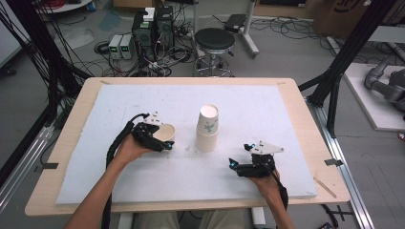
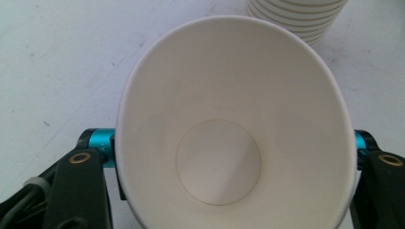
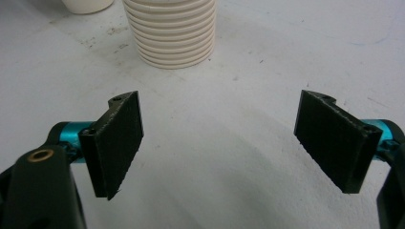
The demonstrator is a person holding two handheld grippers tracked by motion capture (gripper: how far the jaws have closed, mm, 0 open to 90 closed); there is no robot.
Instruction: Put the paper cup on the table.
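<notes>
White paper fills most of my left gripper view: a single paper cup [image 2: 229, 138] lies tipped toward the camera, its mouth squeezed into an oval and its round bottom showing deep inside. On either side of it I see the teal and black parts of my left gripper [image 1: 160, 140], whose jaws press the cup's wall from both sides, so I read this as a firm grip on the cup. From the high view that cup sits in the gripper over the left half of the white foam board [image 1: 286, 114], its open mouth facing up and toward the middle of the table, and my left hand [image 1: 126, 150] holds the gripper from behind. Just to the right of it stands a stack of paper cups [image 1: 207, 126], upside down, with a green mark on its side; the held cup is near the stack but apart from it. My right gripper [image 1: 239, 167] rests low over the board in front of the stack and to its right, well apart from the held cup. In the right gripper view its two black pads [image 3: 117, 143] stand wide apart with nothing between them, bare board under them, and the ribbed rims of the stack ahead.
</notes>
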